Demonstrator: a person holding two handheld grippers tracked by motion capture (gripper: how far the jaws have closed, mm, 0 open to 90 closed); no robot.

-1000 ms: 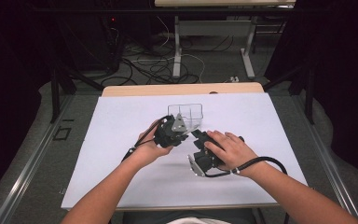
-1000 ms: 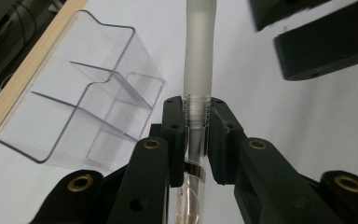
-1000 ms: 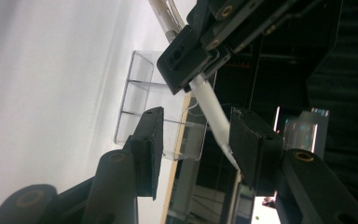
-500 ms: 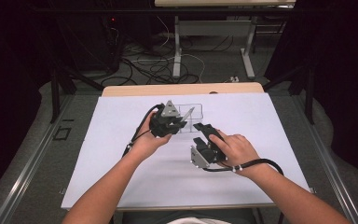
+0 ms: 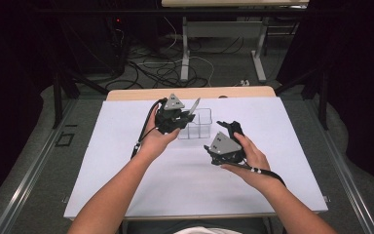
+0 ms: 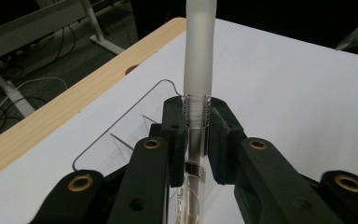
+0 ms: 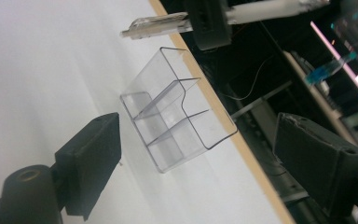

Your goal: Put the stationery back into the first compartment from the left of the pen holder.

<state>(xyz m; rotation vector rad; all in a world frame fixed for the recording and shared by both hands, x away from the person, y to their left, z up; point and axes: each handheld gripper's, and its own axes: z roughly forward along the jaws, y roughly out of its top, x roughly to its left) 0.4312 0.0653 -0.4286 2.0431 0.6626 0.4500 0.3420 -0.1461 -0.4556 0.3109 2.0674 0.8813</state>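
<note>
Now pen (image 6: 199,56) pinched by left gripper (image 5: 174,117) alone above clear organizer (image 7: 175,128); right gripper (image 7: 200,168) jaws just opened, empty; handover judged done.

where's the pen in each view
High view: the pen sticks up from the left gripper, top centre, over the clear organizer.
Left gripper view: upright in the middle, clamped between the jaws.
Right gripper view: along the top edge, held level.
Shared landmark: the clear organizer, beside the table's wooden edge.
</note>
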